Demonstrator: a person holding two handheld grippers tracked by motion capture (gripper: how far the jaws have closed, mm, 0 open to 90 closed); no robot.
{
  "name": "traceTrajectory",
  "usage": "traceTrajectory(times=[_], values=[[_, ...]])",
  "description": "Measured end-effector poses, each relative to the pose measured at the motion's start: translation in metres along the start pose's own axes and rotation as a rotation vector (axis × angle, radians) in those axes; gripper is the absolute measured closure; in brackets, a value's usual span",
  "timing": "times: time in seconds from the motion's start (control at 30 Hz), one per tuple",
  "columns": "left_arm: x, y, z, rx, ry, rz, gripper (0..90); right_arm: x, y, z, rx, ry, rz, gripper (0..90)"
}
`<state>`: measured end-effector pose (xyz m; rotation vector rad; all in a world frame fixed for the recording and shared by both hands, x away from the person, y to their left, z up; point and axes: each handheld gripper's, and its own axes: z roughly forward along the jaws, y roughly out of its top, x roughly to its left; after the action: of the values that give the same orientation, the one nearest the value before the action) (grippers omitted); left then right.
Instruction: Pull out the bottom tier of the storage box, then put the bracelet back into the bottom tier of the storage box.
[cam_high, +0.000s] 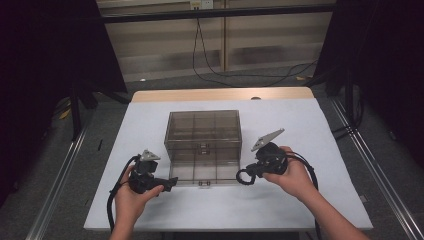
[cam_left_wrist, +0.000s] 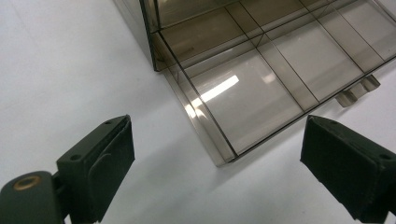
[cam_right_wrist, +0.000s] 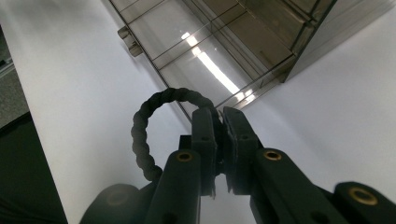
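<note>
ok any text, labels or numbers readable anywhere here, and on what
None can be read.
The clear box and its open lid carry no print or label.
The grippers, left and right, and the black ring in the right one's jaws show no marking.
The white table is blank.
A small yellowish tag on the far wall is too small and blurred to read.

No readable text or label anywhere; views perhaps too dim.

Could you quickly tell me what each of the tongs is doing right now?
Left tongs: open, holding nothing.
Right tongs: closed on a black twisted ring.
</note>
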<state>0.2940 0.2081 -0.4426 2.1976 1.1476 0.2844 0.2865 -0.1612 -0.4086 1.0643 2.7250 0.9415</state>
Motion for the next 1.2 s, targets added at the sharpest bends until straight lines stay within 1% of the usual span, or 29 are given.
traceTrajectory(times=[0.07, 0.27, 0.4, 0.5, 0.57, 0.87, 0.93, 1.13, 1.2], values=[[0.0, 0.0, 0.0, 0.002, -0.002, 0.003, 9.7, -0.001, 0.001, 0.0, -0.003, -0.002, -0.007, 83.9], [0.0, 0.001, -0.001, -0.001, -0.007, 0.001, 9.7, -0.002, 0.005, 0.0, -0.013, -0.003, -0.006, 83.9], [0.0, 0.002, -0.001, -0.004, -0.002, 0.002, 9.7, -0.001, 0.008, 0.0, -0.015, -0.007, -0.004, 83.9], [0.0, 0.001, -0.001, 0.003, -0.007, 0.006, 9.7, 0.0, 0.01, 0.0, -0.017, -0.007, -0.004, 83.9], [0.0, 0.001, -0.001, -0.002, -0.001, 0.003, 9.7, 0.0, 0.012, 0.001, -0.023, -0.009, -0.008, 83.9], [0.0, 0.002, -0.002, -0.004, -0.002, 0.003, 9.7, 0.002, 0.022, 0.006, -0.036, -0.01, -0.006, 83.8], [0.001, 0.002, -0.002, 0.0, -0.002, 0.003, 9.7, 0.002, 0.024, 0.007, -0.026, -0.015, -0.008, 83.9], [0.001, 0.001, -0.002, 0.0, -0.003, 0.002, 9.8, 0.003, 0.028, 0.012, -0.023, -0.017, -0.01, 83.9], [0.001, 0.001, -0.003, -0.003, -0.005, -0.006, 9.9, 0.002, 0.029, 0.015, -0.02, -0.018, -0.009, 83.8]])
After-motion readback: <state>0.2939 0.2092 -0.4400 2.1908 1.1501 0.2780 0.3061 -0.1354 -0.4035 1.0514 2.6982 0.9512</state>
